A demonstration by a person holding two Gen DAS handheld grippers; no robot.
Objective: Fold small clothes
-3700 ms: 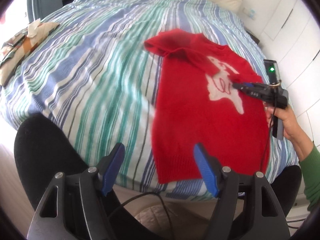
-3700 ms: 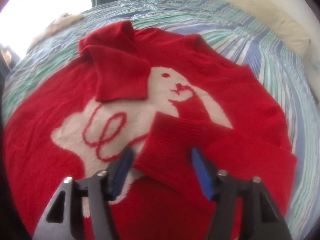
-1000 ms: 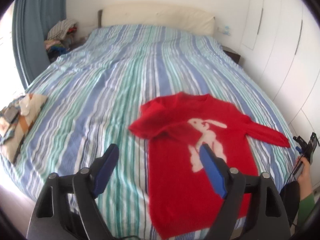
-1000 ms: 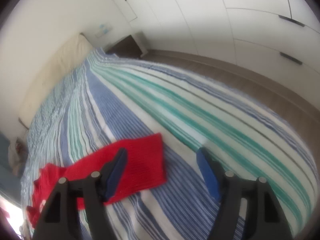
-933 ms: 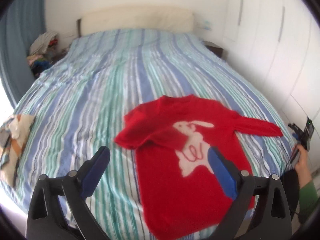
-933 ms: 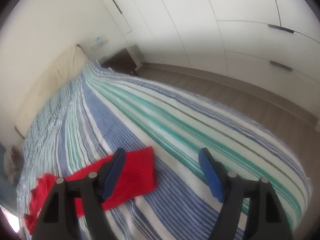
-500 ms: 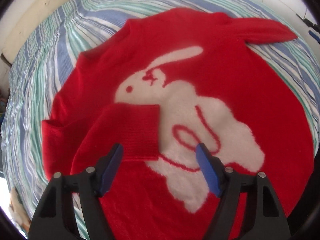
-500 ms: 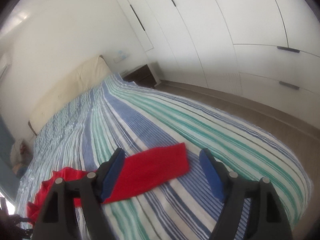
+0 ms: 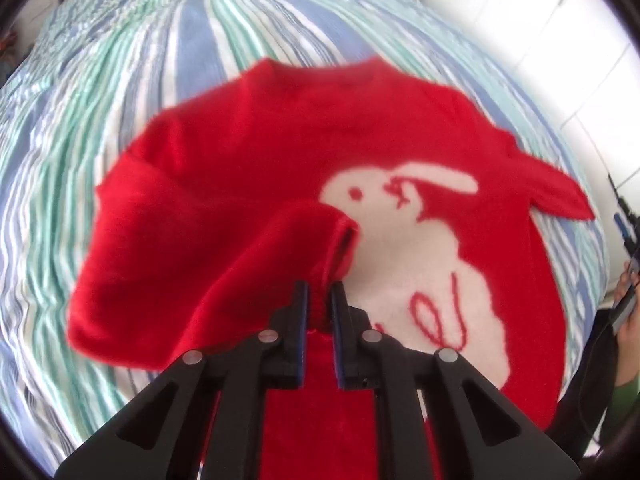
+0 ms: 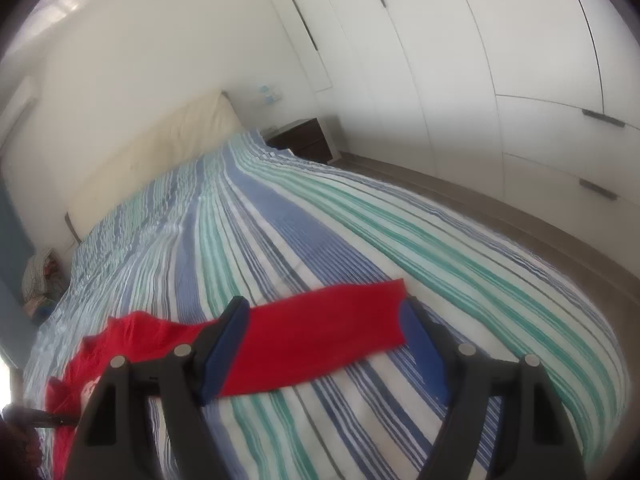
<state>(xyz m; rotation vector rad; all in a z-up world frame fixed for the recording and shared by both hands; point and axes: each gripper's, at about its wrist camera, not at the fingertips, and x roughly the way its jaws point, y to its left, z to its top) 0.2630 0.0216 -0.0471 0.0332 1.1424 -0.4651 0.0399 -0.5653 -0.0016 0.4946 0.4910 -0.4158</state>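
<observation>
Red sweater (image 9: 248, 152) flat on striped bed (image 9: 120, 60), left gripper (image 9: 319, 300) jaws closing — narrow, pinching folded-in sleeve cuff (image 9: 320, 240) beside white rabbit (image 9: 420, 240), right gripper (image 10: 324, 344) jaws wide — other sleeve (image 10: 320, 340) lying between them, ungripped

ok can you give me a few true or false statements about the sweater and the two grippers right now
1. The left gripper has its jaws closing on the cuff of a folded-in sleeve. True.
2. The red sweater shows a blue bird. False: a white rabbit.
3. The right gripper is clamped on fabric. False: its jaws stand wide apart around the other sleeve.
4. The sweater lies on a striped bedspread. True.
</observation>
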